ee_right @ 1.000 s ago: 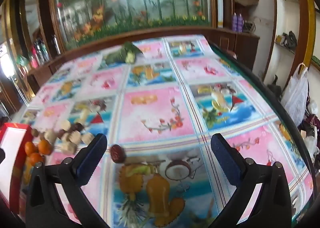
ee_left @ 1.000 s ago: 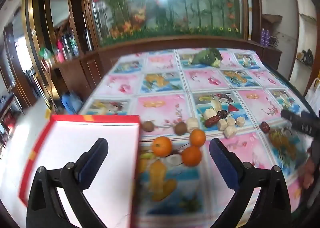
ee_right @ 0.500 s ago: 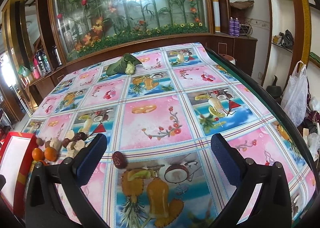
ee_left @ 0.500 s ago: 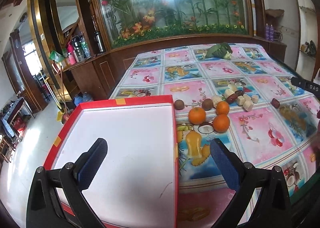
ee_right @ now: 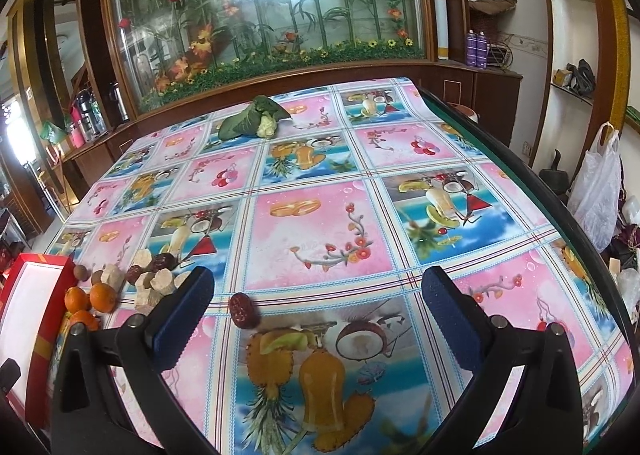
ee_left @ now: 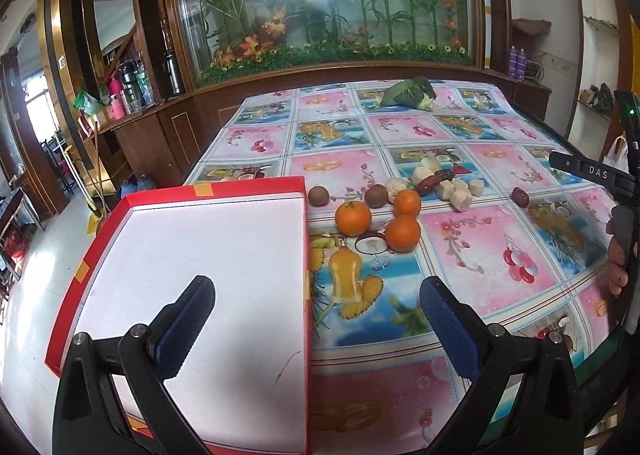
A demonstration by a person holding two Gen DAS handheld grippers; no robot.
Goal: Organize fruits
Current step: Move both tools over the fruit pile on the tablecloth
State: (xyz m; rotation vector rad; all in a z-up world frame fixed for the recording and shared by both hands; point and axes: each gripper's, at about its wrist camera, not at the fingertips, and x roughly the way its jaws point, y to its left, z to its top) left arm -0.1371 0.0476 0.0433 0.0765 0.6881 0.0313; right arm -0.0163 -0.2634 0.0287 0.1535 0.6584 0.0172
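On the bench's (ee_left: 500, 251) left edge we see a shallow red cardboard box w/ white inside (ee_left: 208, 279), left gripper (ee_left: 318, 327) above it, jaws wide open, empty. Three round oranges (ee_left: 403, 233) sit just right of the box; one wrinkled dark-red date (ee_right: 244, 310) lies apart, near the right gripper (ee_right: 318, 319), jaws also open.

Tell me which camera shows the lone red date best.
The right wrist view: the lone red date lies close, sharp and unobstructed on the tablecloth. The left wrist view shows it small and distant near the right edge.
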